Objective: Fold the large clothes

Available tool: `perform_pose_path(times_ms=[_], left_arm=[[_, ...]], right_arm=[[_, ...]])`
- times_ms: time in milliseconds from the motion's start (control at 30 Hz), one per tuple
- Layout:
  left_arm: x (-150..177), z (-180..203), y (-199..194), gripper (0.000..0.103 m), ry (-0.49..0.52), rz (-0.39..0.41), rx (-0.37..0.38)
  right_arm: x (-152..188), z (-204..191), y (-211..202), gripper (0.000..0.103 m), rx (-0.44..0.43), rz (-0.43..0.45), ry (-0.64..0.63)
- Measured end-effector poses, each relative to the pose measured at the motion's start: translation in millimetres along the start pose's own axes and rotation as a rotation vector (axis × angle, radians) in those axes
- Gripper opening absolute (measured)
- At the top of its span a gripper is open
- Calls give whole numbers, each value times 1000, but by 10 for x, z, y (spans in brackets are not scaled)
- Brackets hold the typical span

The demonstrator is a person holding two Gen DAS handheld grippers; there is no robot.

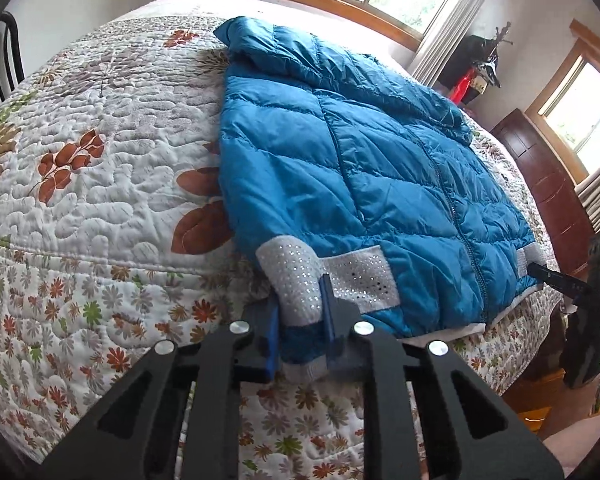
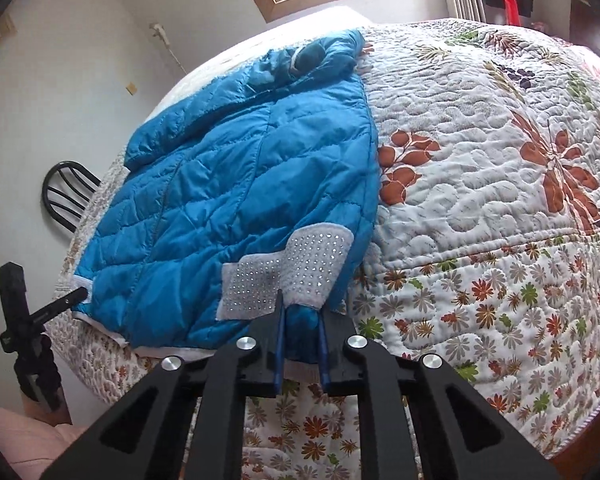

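left gripper (image 1: 302, 320) pinching the white studded cuff (image 1: 296, 276) at the near left hem corner of the blue puffer jacket (image 1: 364, 168), right gripper (image 2: 300, 344) clamped on the opposite cuff (image 2: 316, 264), jacket spread flat on the floral quilted bed (image 1: 100, 184), zipper up

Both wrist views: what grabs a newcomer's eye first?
The bright blue quilted puffer jacket lies spread flat on the bed's white leaf-and-flower quilt, hem toward the cameras and hood toward the window. Its white rhinestone-studded sleeve cuffs are folded onto the front by the hem. The left claw is shut on the left cuff, and the right claw is shut on the right cuff.
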State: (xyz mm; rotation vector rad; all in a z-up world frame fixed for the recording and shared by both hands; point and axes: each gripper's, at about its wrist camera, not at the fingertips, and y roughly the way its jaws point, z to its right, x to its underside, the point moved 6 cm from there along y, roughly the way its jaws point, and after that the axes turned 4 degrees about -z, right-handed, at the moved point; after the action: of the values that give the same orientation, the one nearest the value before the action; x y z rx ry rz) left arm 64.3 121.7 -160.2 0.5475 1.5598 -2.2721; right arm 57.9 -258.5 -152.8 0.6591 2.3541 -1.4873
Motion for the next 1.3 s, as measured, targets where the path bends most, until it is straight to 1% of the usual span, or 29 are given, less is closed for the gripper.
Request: perform_pose_path(times_ms=[100, 233, 367, 500, 600, 700, 900, 1133, 1200, 1300], left_arm=[[-77, 39, -124, 13, -6, 32, 43], [-297, 89, -304, 13, -12, 71, 116], [-628, 164, -393, 13, 12, 115, 138], [-1038, 184, -339, 13, 2, 128, 153], [-1376, 135, -226, 13, -28, 124, 163], [-1699, 50, -30, 13, -62, 102, 173], [-2182, -89, 442, 13, -116, 38, 181], [-2581, -193, 878, 13, -127, -3, 155], [-2630, -246, 1019, 13, -142, -20, 148], [-2661, -324, 1190, 15, -169, -39, 160]], right_arm=[[-100, -34, -140, 12, -66, 32, 1], [-338, -118, -339, 11, -150, 78, -12], [-721, -213, -434, 11, -171, 94, -42], [-1196, -243, -363, 11, -191, 74, -36], [-1566, -253, -229, 11, -194, 52, -18], [-1891, -219, -28, 11, -201, 19, 21], [-2332, -109, 450, 11, -194, -44, 74], [-2657, 119, 941, 11, -201, -101, 146], [-2696, 177, 1080, 11, -196, -113, 164], [-2711, 214, 1207, 14, -188, -117, 163]])
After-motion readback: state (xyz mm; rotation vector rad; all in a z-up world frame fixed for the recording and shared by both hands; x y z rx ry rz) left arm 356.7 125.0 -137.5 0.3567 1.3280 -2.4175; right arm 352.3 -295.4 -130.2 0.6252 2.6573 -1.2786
